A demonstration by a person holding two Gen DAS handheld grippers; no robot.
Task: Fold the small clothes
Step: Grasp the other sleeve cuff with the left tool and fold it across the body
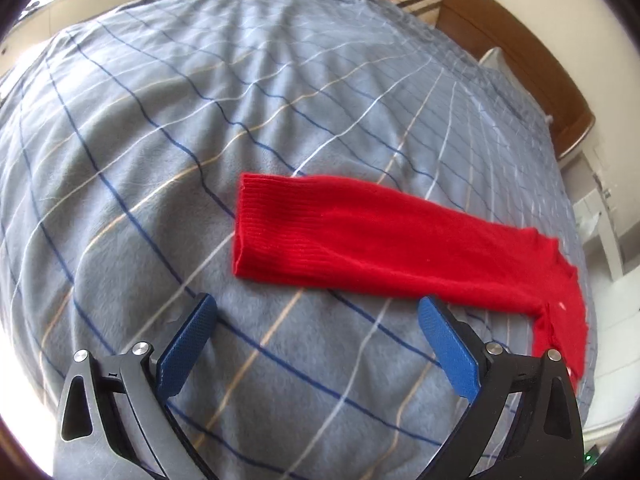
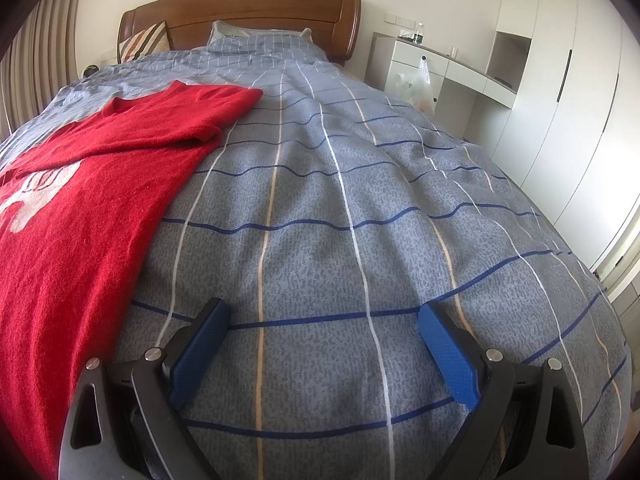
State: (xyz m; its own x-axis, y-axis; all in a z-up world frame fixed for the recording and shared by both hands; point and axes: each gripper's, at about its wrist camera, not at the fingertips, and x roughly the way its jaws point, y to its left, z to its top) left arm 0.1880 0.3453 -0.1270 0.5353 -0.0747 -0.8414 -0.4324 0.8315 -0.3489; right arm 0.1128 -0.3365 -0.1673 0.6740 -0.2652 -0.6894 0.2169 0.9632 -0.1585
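Note:
A red knit sweater (image 2: 80, 200) with a white pattern on its front lies flat on the blue-grey checked bedcover (image 2: 340, 200), at the left of the right wrist view. One of its sleeves is folded across the chest. In the left wrist view the other sleeve (image 1: 360, 236) stretches out over the cover, its ribbed cuff (image 1: 250, 220) pointing left. My left gripper (image 1: 316, 302) hovers just short of this sleeve, open, with only bedcover between its blue pads. My right gripper (image 2: 324, 308) is open too, over bare cover to the right of the sweater's hem side.
A wooden headboard (image 2: 248, 12) with a striped cushion (image 2: 144, 42) and a pillow (image 2: 256, 36) ends the bed. White drawers with a hanging plastic bag (image 2: 418, 84) and a wardrobe (image 2: 560, 100) stand along the right. Curtains (image 2: 36, 52) hang at the left.

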